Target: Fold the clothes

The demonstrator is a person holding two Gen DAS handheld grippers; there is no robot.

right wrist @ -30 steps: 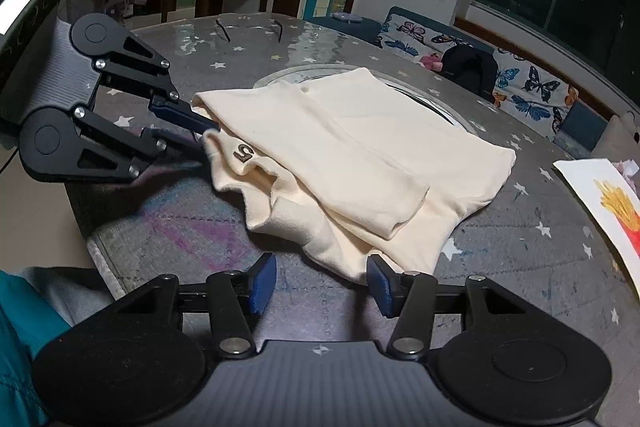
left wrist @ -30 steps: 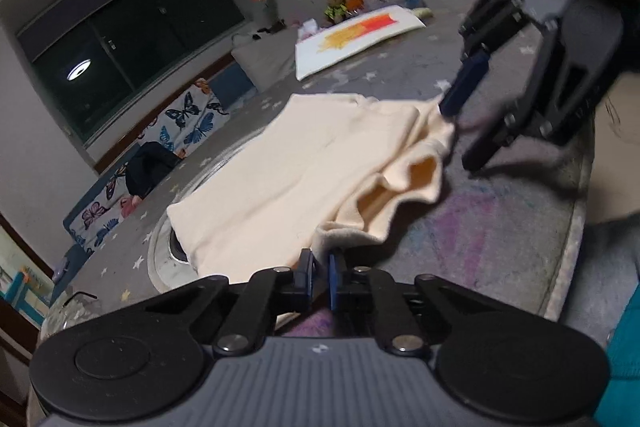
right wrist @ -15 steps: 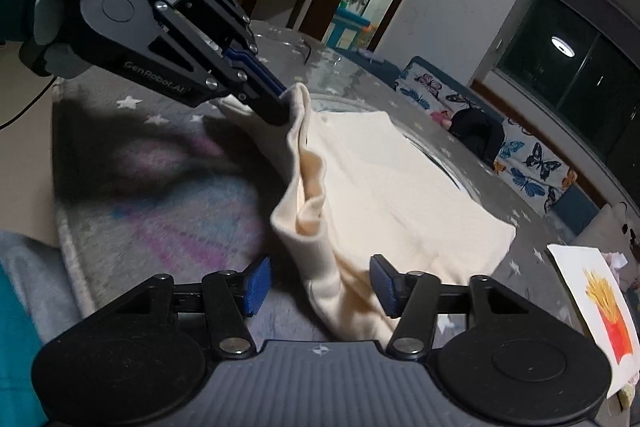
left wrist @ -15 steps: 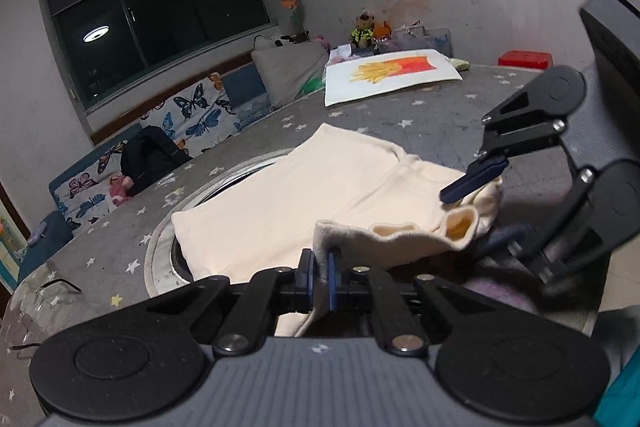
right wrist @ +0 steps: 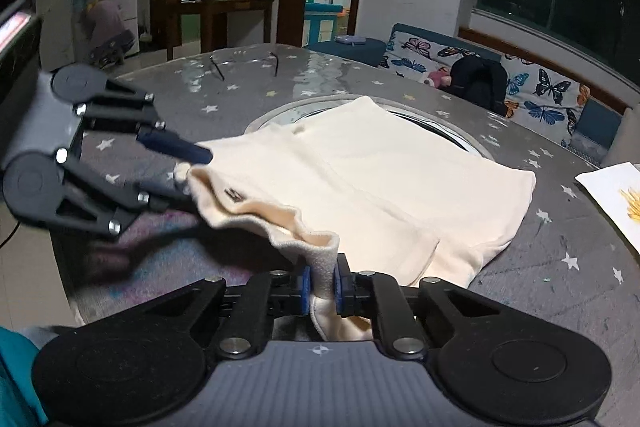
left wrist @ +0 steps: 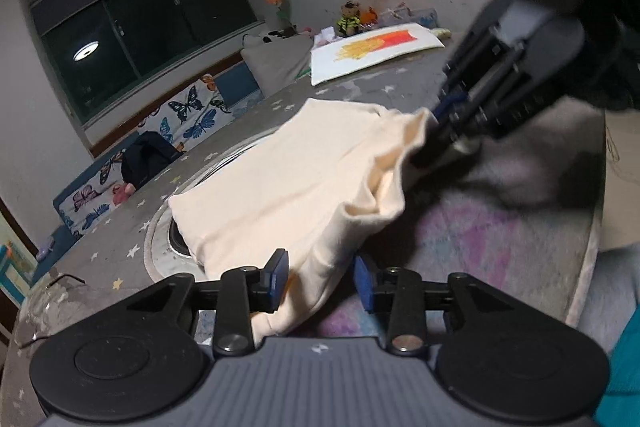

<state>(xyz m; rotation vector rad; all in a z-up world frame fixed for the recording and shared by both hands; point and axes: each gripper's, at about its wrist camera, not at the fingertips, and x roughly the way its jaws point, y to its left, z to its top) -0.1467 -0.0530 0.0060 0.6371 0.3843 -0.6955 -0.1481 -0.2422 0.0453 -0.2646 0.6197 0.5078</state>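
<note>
A cream garment (left wrist: 288,179) lies folded on the grey star-patterned table (left wrist: 500,247); it also shows in the right wrist view (right wrist: 380,171). My left gripper (left wrist: 321,277) is open, with the near hem lying loose between its blue pads. From the right wrist view, the left gripper (right wrist: 188,173) sits at the garment's left corner, jaws apart. My right gripper (right wrist: 322,285) is shut on the garment's near edge and holds it raised. In the left wrist view the right gripper (left wrist: 436,131) grips the far corner of the hem.
A white sheet with a fries drawing (left wrist: 372,53) lies on the far side of the table. Glasses (right wrist: 244,63) rest near the far edge. A round inset ring (right wrist: 440,131) sits under the garment. A butterfly-print sofa (right wrist: 520,83) stands behind the table.
My left gripper has opened and let go of the hem. My right gripper has closed on the garment's edge and lifted it. Both grippers shifted around the near hem.
</note>
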